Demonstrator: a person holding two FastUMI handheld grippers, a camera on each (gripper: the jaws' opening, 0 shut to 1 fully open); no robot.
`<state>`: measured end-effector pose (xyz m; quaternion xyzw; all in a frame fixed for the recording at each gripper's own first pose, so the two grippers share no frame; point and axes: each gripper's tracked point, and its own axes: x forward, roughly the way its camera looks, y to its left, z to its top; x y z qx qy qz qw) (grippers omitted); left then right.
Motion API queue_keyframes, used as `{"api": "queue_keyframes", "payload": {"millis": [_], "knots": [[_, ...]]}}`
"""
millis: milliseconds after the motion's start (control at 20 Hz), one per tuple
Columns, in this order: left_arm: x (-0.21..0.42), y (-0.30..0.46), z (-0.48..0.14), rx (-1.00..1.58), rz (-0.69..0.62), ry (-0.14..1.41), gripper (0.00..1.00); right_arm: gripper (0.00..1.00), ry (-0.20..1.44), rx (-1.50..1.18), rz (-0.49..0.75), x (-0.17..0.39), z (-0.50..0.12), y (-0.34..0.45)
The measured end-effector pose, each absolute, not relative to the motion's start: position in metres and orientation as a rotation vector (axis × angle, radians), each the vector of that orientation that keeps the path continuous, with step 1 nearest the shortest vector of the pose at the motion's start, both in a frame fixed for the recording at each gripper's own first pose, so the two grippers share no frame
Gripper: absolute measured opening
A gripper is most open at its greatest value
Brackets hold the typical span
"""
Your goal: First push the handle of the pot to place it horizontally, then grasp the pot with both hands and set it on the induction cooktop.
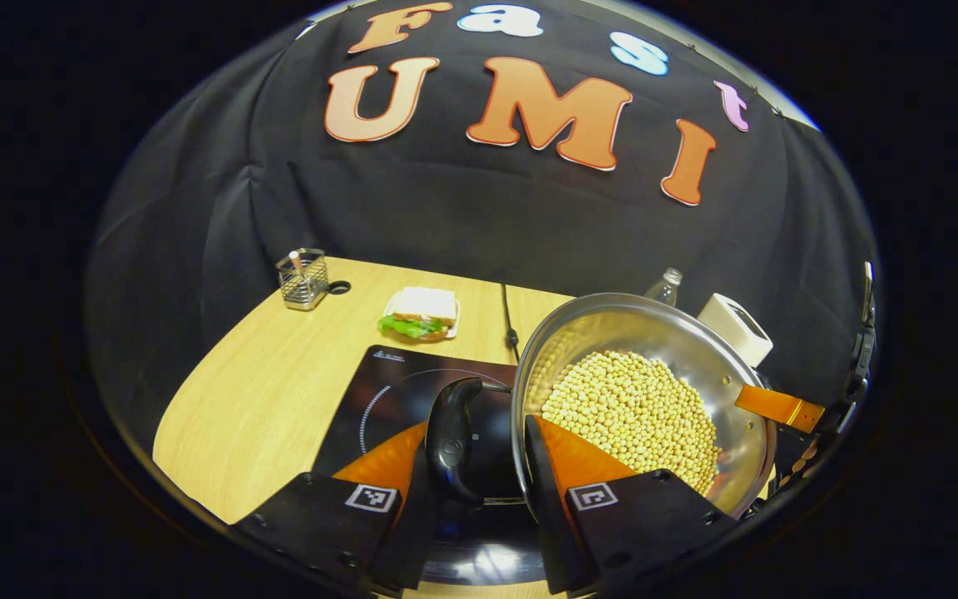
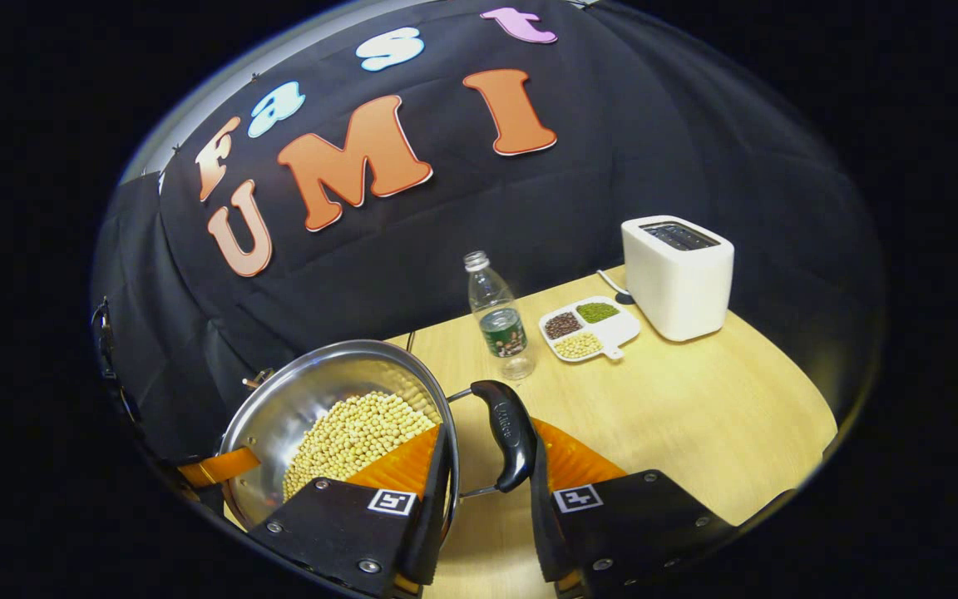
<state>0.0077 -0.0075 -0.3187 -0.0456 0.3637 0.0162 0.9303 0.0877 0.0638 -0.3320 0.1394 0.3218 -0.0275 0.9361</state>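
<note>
1 pot (image 1: 654,391), 2 handles, 1 cooktop (image 1: 400,399), 2 grippers.

Shiny metal pot (image 1: 695,358); glossy cooktop (image 1: 396,391); wood-grain table (image 1: 263,391)

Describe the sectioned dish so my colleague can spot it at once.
Start at the white toaster on the wooden table. Just left of it, beside the clear water bottle, lies the small white dish. Unlike anything nearby, it has three compartments: dark, green and pale beans.
</note>
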Motion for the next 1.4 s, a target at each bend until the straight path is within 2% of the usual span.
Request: {"api": "queue_keyframes", "payload": {"millis": [750,1000,1100,1200,1250,1300,1350,1400], "knots": [[0.009,0.101,-0.347,-0.115,0.150,0.797,0.61,0.46,0.727,0.315,0.023,0.114,-0.383,0.162],[0.009,0.103,-0.346,-0.116,0.173,0.847,0.58,0.46,0.769,0.322,0.033,0.117,-0.405,0.184],[0.009,0.102,-0.345,-0.121,0.181,0.861,0.61,0.46,0.781,0.319,0.036,0.118,-0.414,0.190],[0.010,0.103,-0.344,-0.125,0.188,0.876,0.58,0.46,0.797,0.325,0.041,0.119,-0.422,0.194],[0.013,0.104,-0.345,-0.123,0.188,0.871,0.63,0.46,0.788,0.331,0.039,0.120,-0.421,0.195],[0.008,0.104,-0.348,-0.124,0.187,0.870,0.63,0.46,0.787,0.330,0.040,0.121,-0.421,0.196],[0.009,0.103,-0.347,-0.125,0.187,0.866,0.58,0.46,0.784,0.324,0.043,0.121,-0.420,0.197],[0.009,0.104,-0.349,-0.125,0.184,0.866,0.60,0.46,0.779,0.321,0.044,0.121,-0.419,0.198]]}}
